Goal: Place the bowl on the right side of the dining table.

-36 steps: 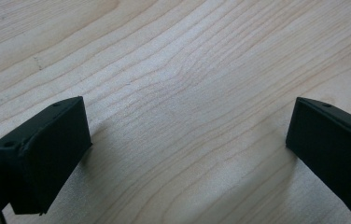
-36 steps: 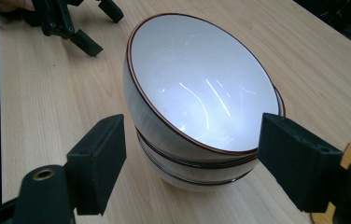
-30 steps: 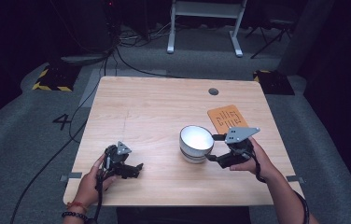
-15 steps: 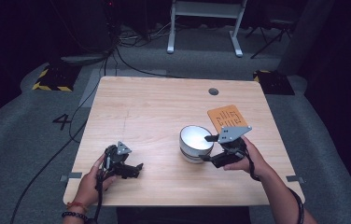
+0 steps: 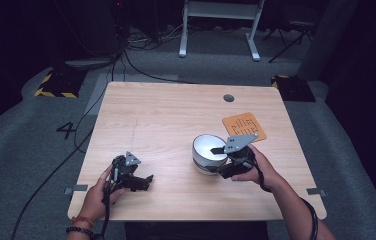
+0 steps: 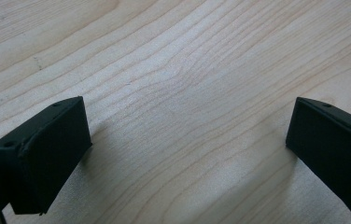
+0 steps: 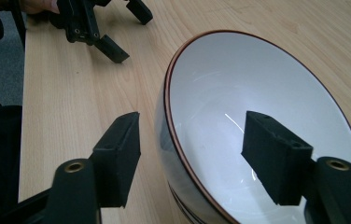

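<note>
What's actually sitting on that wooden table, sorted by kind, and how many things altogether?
Bowls: 1, the white bowl with a dark rim
Orange mats: 1, the orange mat behind the bowl
Hand-held grippers: 2, the left gripper and the right gripper
Total: 4

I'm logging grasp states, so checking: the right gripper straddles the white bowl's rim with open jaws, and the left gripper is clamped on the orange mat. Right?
Not quite. The left gripper holds nothing: the left gripper view shows its jaws wide apart over bare table, far from the orange mat. The rest stands: the right gripper is open, one jaw inside the white bowl, one outside.
</note>
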Tool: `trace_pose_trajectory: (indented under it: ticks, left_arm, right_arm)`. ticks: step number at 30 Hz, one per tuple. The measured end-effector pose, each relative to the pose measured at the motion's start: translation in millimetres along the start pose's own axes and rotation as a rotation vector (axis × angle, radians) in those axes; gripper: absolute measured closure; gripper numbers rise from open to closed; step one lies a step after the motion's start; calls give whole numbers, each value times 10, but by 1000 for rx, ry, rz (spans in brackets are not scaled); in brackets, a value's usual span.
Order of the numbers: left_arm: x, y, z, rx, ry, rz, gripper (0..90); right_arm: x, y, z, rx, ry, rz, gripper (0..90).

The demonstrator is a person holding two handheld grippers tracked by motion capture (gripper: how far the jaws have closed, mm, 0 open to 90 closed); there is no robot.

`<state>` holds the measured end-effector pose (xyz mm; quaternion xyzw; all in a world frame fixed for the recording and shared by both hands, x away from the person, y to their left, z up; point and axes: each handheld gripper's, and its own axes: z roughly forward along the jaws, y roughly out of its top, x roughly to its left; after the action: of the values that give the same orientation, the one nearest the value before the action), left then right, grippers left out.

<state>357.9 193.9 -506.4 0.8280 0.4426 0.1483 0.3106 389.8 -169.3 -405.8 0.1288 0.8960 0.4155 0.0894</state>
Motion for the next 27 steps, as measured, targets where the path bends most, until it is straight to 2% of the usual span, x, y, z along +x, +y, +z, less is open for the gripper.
trace_pose_trajectory:
  ticks: [6, 13, 21, 27]
  left_arm:
    - [0, 0, 0, 0, 0, 0, 0]
    - [-1, 0, 1, -1, 0, -2, 0]
    - [-1, 0, 1, -2, 0, -2, 0]
    - [-1, 0, 1, -1, 0, -2, 0]
  right_arm:
    - [-61, -1, 97, 2, 38, 26, 503]
    - [-48, 28, 144, 12, 97, 15, 674]
    - [-45, 41, 179, 25, 116, 8, 718]
    - [-36, 44, 180, 25, 135, 1, 784]
